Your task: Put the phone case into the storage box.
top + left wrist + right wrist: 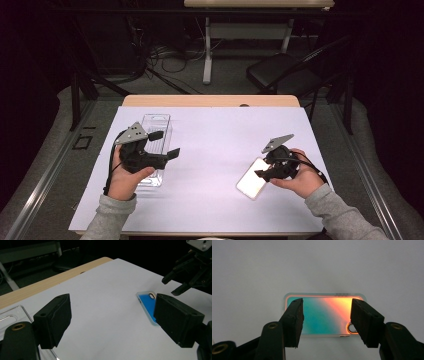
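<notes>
A glossy phone case (251, 184) lies flat on the white sheet at the right. It looks blue in the left gripper view (147, 305) and teal to orange in the right gripper view (324, 315), with its camera hole by the right jaw. My right gripper (262, 175) (327, 302) hovers just over it, open, the pads not touching it. That gripper (172, 286) also appears at the top right of the left gripper view. My left gripper (165, 145) (112, 300) stands open and empty above a clear plastic container (156, 122) (12, 315) at the left.
The white sheet (215, 140) covers most of the wooden table (210, 101). A black chair (280, 72) and cables stand on the floor beyond the far edge. Bare sheet lies between the two hands.
</notes>
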Available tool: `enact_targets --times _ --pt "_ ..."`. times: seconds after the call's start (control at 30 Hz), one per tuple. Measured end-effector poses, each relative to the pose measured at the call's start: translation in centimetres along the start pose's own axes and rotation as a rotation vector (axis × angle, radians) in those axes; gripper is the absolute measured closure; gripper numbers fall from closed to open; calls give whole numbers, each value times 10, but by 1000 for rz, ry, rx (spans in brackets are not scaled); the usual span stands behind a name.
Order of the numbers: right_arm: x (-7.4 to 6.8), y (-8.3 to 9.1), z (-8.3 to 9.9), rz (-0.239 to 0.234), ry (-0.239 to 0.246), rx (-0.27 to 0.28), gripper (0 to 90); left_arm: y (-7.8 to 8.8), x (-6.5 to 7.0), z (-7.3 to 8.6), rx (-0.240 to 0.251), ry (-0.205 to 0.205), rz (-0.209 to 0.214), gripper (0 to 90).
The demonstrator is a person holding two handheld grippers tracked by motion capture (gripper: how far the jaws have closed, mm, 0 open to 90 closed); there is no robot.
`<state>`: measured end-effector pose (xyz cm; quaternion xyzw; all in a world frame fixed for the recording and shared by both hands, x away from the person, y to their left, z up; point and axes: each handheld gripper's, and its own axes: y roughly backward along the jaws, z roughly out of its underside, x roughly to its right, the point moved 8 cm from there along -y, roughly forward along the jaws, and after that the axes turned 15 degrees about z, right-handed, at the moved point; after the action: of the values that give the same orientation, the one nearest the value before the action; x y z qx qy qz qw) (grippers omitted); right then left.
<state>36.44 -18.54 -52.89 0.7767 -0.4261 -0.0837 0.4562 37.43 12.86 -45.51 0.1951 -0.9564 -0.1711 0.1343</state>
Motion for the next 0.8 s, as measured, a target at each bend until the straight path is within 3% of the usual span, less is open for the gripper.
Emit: enact_targets --times 0.37,0.53,0.8 --pt "0 -9 0 -19 4 -89 515 4 0 -1 4 -3 -5 151" --pt "-4 -10 0 -35 12 -105 538 3 1 -1 3 -2 -5 151" --pt "-7 -12 -2 -19 30 -111 541 4 0 -1 4 0 -3 151"
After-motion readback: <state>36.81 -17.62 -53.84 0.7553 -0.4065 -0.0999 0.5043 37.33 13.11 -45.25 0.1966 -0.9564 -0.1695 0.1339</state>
